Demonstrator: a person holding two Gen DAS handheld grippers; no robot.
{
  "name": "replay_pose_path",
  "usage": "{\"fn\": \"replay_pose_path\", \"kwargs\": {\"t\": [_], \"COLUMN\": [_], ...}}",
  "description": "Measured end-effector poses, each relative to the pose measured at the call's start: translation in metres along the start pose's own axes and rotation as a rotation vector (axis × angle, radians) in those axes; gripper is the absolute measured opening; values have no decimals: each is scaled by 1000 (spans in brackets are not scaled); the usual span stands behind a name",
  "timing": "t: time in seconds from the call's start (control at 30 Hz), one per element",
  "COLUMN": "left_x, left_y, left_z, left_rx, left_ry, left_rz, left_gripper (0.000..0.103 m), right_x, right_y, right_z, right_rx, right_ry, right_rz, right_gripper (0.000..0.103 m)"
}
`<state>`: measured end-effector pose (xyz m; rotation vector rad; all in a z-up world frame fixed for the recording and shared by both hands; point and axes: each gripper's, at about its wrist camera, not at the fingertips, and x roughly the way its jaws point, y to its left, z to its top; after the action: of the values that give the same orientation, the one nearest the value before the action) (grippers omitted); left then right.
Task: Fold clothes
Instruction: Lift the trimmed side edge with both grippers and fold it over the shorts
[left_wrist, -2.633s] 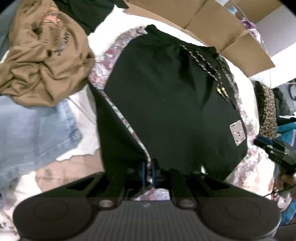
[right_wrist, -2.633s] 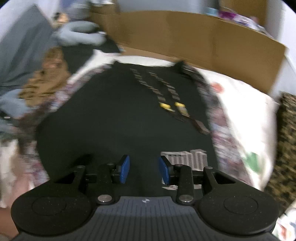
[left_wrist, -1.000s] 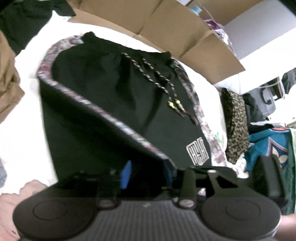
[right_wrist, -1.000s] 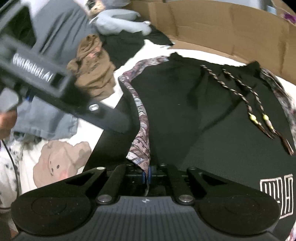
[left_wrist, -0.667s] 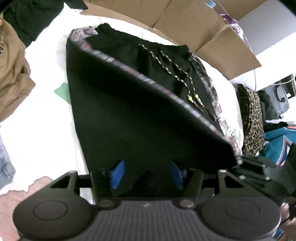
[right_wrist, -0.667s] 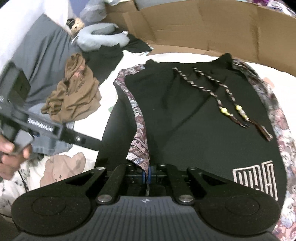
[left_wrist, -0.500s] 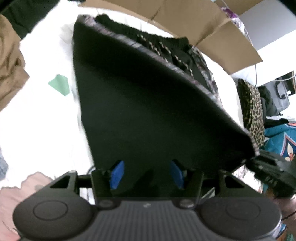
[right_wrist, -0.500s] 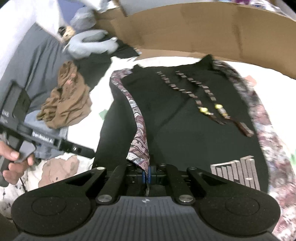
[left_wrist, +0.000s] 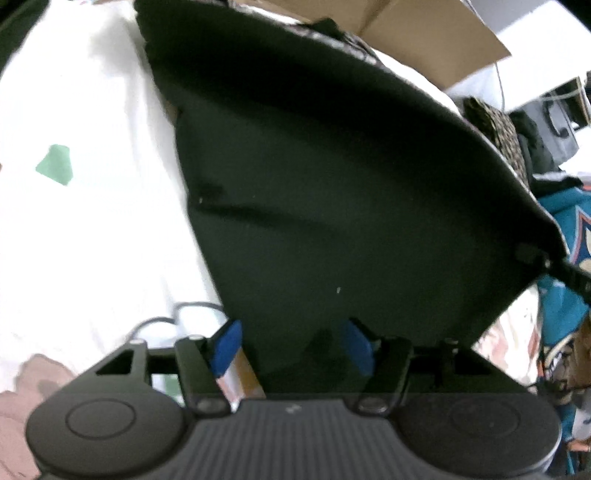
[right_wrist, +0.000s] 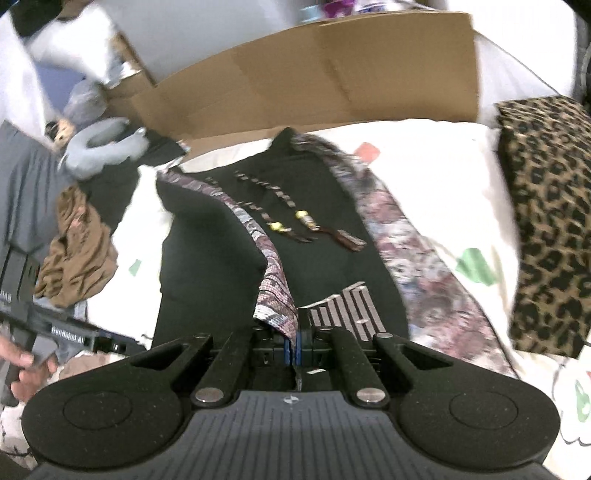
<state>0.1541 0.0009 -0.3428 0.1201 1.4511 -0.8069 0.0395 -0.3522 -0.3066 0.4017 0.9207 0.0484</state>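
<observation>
Soft, limp black shorts (right_wrist: 325, 236) — right claw (right_wrist: 293, 343) pinches the patterned side hem, left claw (left_wrist: 291, 345) spread — best gripped at hem corners.

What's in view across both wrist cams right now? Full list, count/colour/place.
shorts: 1, black with patterned side stripes, on the bed, left half lifted
drawstrings: 2, braided, on the shorts
bedsheet: 1, white, printed, under the shorts
cardboard: brown, behind the bed
brown garment: 1, crumpled, left
leopard fabric: 1, right
teal garment: 1, far right
left gripper: open, blue pads
right gripper: shut on shorts hem
hand: 1, on the left gripper's handle
</observation>
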Motion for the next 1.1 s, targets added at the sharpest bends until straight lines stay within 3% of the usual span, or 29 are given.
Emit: {"fn": "replay_pose_path", "kwargs": {"t": [0.5,0.83,0.93,1.1], "left_x": [26,47,56,71], "left_y": [-7,-16,-18,-18], "left_z": [-42,-64,-70,-73], "left_rx": [-11,50,54,70], "left_ry": [146,269,294,341], "left_rz": [-101,-193,-232,-277], "left_gripper": [66,65,64,50], "right_x": [-19,-15,-14,-8], "right_y": [-70,-114,-125,-138], "right_z": [-22,-42,-47,-55], "right_rx": [179,297,317,335], "right_ry": [8,38,45,69], "right_rz": [-82,-159,-185,-202], "right_gripper": [0,0,0,1]}}
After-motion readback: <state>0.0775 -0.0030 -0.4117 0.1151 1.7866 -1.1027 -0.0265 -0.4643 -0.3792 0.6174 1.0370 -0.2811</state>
